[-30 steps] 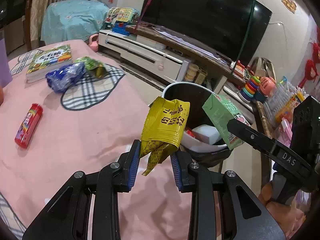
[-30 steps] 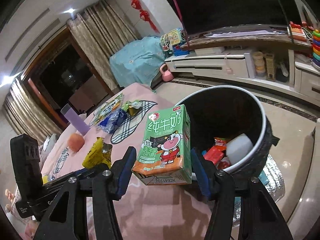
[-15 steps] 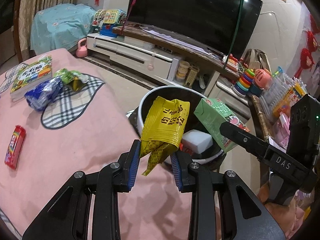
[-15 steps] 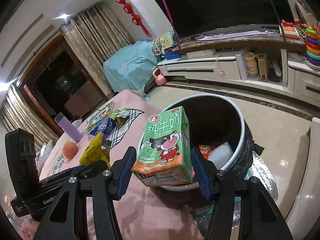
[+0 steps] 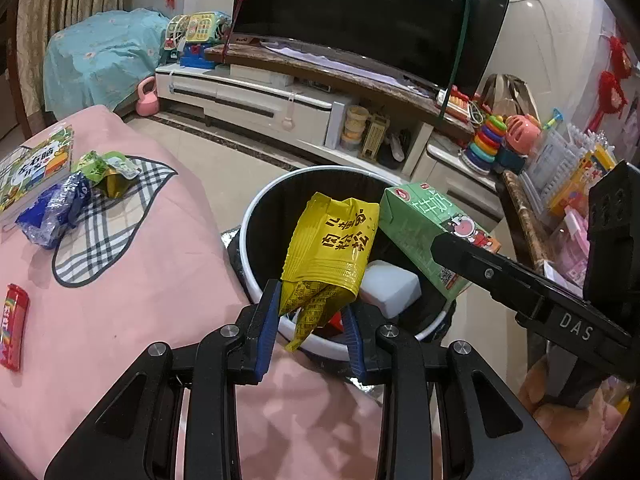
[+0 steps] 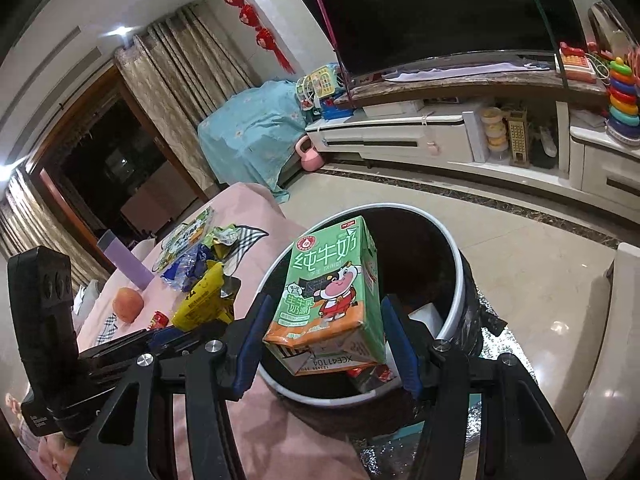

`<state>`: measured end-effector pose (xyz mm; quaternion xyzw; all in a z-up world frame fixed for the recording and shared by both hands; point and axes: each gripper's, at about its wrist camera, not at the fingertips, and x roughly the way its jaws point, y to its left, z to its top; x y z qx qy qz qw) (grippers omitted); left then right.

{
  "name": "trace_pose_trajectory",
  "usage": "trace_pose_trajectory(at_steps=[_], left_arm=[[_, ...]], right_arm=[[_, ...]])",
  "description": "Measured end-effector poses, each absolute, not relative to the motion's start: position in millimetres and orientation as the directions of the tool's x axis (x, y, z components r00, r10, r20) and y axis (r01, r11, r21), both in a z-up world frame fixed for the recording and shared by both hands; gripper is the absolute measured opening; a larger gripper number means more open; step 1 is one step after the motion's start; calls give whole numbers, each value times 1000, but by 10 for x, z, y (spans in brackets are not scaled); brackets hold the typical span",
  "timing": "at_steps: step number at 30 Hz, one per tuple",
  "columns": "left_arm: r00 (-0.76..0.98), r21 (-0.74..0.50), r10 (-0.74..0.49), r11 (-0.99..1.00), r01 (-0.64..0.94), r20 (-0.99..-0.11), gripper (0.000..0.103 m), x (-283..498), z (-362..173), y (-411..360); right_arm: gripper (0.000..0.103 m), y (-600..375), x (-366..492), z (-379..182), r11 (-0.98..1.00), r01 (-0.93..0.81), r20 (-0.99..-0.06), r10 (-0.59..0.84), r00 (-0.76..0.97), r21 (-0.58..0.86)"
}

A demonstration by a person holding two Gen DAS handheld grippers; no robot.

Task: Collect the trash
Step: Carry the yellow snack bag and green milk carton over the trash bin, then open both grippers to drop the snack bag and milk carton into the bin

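Left gripper (image 5: 310, 312): jaws clamp the crumpled bottom of a yellow foil snack wrapper (image 5: 334, 246), light, limp, slippery. Right gripper (image 6: 326, 342): jaws squeeze a green cardboard milk carton (image 6: 334, 296) across its flat sides, probably light, crushable. Both hang above the black white-rimmed trash bin (image 5: 256, 216).

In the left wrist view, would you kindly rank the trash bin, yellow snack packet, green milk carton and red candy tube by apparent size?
1. Trash bin
2. Green milk carton and yellow snack packet: similar, unsure.
3. Red candy tube
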<state>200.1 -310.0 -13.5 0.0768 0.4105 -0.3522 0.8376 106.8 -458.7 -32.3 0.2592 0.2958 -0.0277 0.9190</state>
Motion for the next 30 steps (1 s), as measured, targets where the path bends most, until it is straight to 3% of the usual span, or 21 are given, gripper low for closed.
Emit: trace_pose_trajectory(at_steps=[19,30], left_arm=[[375,-135,-485,734,666,-790,32,2186,-278,-3397],[359,-147,-481,738,659,-800,44,2259,-331,-3413]], right_arm=[[57,-4739,1234,-374,879,220,-608,97,788,424],[57,-4772,1361,-407,891,221,-640,96,762,396]])
